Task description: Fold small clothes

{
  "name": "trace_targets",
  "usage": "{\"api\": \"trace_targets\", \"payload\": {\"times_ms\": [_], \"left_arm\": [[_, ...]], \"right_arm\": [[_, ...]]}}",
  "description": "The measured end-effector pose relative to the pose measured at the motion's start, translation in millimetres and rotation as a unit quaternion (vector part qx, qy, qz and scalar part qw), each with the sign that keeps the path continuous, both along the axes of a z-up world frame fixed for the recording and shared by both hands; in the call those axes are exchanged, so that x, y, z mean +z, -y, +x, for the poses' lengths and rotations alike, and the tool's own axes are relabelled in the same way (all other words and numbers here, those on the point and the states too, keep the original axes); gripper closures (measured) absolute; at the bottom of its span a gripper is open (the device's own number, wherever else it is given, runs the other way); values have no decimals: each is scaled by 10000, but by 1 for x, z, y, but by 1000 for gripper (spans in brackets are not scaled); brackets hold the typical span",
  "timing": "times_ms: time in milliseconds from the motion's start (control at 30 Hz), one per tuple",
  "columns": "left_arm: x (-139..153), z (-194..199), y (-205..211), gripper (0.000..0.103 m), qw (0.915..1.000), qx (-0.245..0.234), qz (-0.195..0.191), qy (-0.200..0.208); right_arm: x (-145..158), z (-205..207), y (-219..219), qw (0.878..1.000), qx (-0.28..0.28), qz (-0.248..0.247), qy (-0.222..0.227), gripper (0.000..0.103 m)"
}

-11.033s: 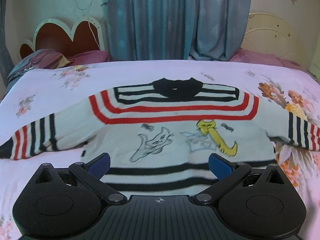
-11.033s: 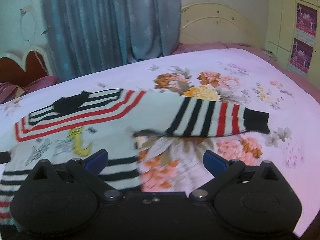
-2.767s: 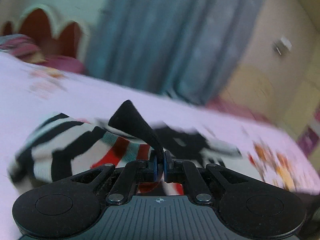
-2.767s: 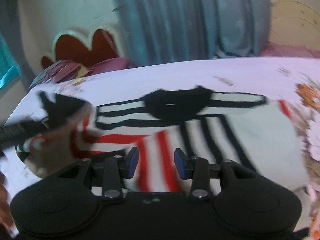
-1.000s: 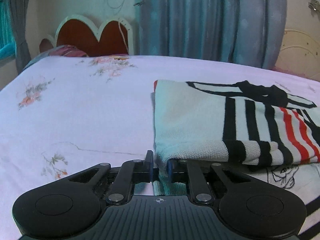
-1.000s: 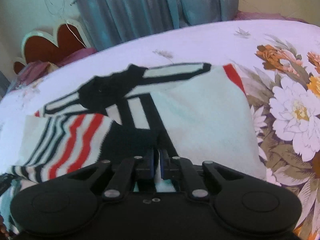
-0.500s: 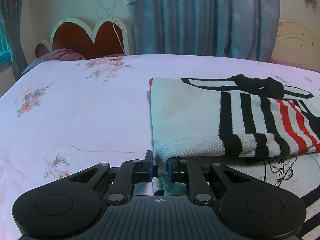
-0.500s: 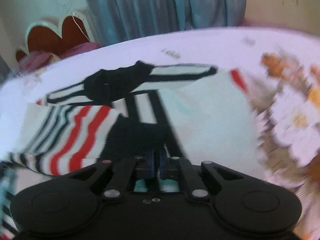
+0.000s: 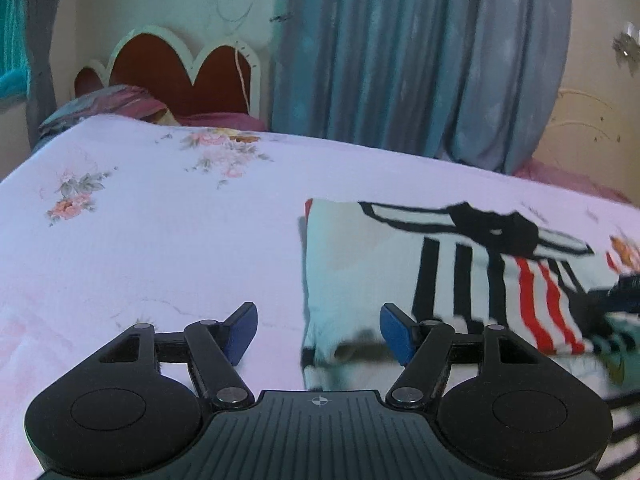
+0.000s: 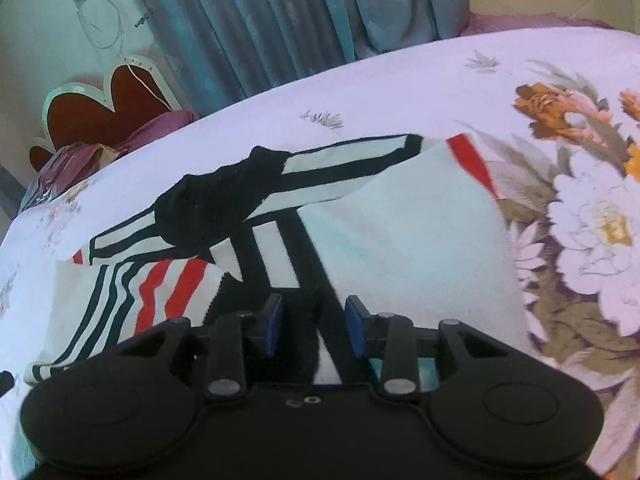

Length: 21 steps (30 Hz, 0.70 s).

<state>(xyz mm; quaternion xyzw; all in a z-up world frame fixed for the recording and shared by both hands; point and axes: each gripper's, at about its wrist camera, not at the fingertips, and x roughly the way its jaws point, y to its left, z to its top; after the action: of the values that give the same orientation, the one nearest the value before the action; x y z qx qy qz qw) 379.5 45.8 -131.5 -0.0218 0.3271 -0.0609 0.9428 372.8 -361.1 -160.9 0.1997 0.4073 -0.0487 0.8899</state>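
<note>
Striped sweater [image 9: 400, 264] lay on the bed [image 9: 160, 240], both sleeves folded in. Left gripper [image 9: 318, 332] and right gripper [image 10: 314, 326] were opening, pads clear of cloth. Judgement: withdraw straight off, so the folds don't drag.

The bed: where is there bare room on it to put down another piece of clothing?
The widest bare stretch of the bedsheet runs from the striped sweater toward the scalloped headboard and pillow. A narrower strip lies between the sweater's collar and the curtain. Around the sweater it is crowded: the left gripper and right gripper are both opening over it.
</note>
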Motion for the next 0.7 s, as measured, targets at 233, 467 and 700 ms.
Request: {"api": "trace_targets", "payload": {"times_ms": [233,467,700], "left_arm": [[-11,69,20,36,9995,144,-212,-184],[-37,116,35,37,9987,256,-112,-432],[-52,136,29,37,9974,488,-125,-519]], "right_arm": [[-2,11,-24,9987,359,-341,-97,96],[6,-6,-26,9948,189,-969,264,98],[0,-2,-19,9963,254,-807,155,89]]}}
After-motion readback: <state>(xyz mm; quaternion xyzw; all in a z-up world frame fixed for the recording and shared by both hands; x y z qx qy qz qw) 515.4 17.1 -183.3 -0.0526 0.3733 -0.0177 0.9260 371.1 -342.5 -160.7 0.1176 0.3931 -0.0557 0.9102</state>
